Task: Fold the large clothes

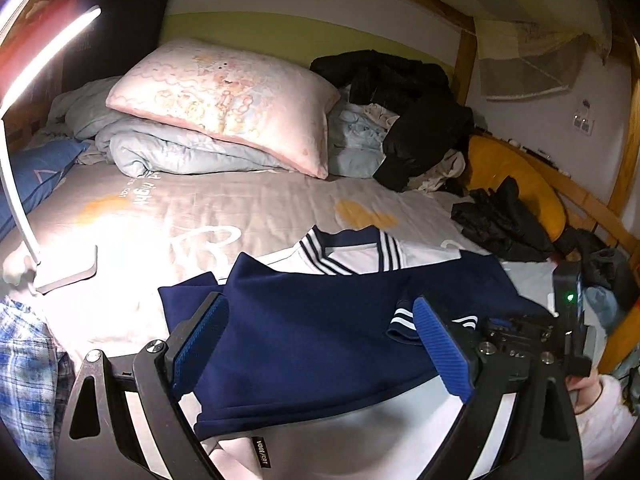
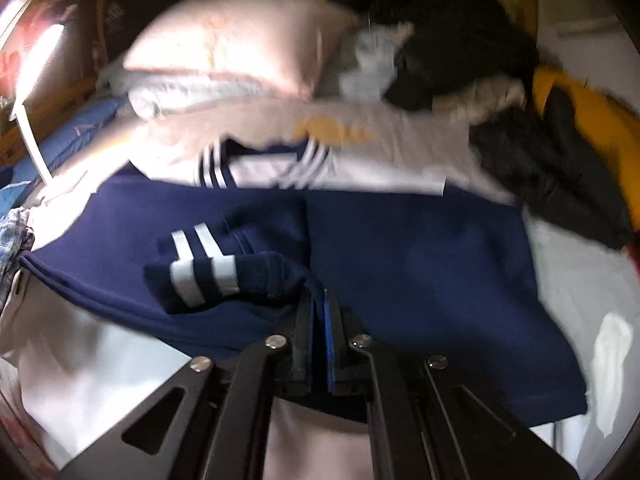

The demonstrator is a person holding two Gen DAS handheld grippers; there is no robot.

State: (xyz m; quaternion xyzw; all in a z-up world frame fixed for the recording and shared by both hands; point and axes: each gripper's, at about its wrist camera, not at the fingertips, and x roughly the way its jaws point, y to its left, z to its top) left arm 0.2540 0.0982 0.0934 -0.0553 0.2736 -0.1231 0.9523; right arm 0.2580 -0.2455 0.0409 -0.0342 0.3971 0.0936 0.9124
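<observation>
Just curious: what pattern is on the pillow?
Pale pink with pastel cartoon figures; pillow shows best in the left wrist view.

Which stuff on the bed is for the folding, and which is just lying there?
For the folding: navy top, left gripper, right gripper.

Just lying there: pillow, black coat, lamp, grey quilt.

Left tool (image 1: 320, 344): jaws spread wide, blue pads (image 1: 440, 350) well apart, pointed forward and downward; nothing pressed between the pads.
Right tool (image 2: 319, 308): jaws drawn together, pads nearly touching, tilted steeply down; the view is blurred, so whether cloth is pinched between them cannot be told.
Right tool from the left wrist view (image 1: 520, 340): black body just beside the left tool's right finger.
Person's hand (image 1: 588, 392): wrapped on the right tool's handle, pale sleeve at the wrist.
</observation>
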